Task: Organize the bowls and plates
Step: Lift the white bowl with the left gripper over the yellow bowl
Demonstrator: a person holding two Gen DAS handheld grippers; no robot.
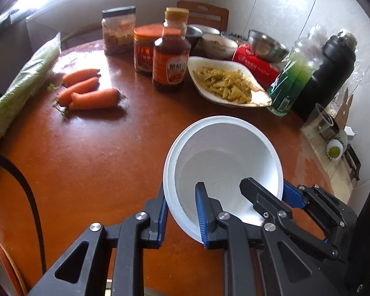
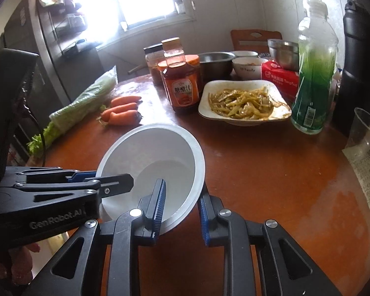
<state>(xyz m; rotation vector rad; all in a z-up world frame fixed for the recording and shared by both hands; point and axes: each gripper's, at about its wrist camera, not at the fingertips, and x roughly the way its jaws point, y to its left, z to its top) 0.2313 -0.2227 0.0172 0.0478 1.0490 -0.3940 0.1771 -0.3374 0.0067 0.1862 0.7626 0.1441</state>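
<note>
Reddish-brown round table (image 1: 91, 162), glossy, holding the following from left to right. Bagged leafy greens (image 1: 24, 79) along the left edge. Three carrots (image 1: 86, 91) lying together beside them. Two lidded jars (image 1: 118, 30) and an amber sauce bottle (image 1: 171, 56) standing in a cluster. White dish of yellowish shredded food (image 1: 224, 83) just beside the bottle. Steel bowls (image 1: 266, 43), a white bowl and a red packet behind that dish. Green-tinted plastic bottle (image 1: 293, 74) and black flask (image 1: 333, 69) at the right.

White bowl (image 1: 224, 162), empty, tilted, near the front of the table. Left gripper (image 1: 182, 212) clamped on its left rim. Right gripper (image 2: 181, 212) clamped on its right rim; one finger of each sits inside the bowl, the other outside.
</note>
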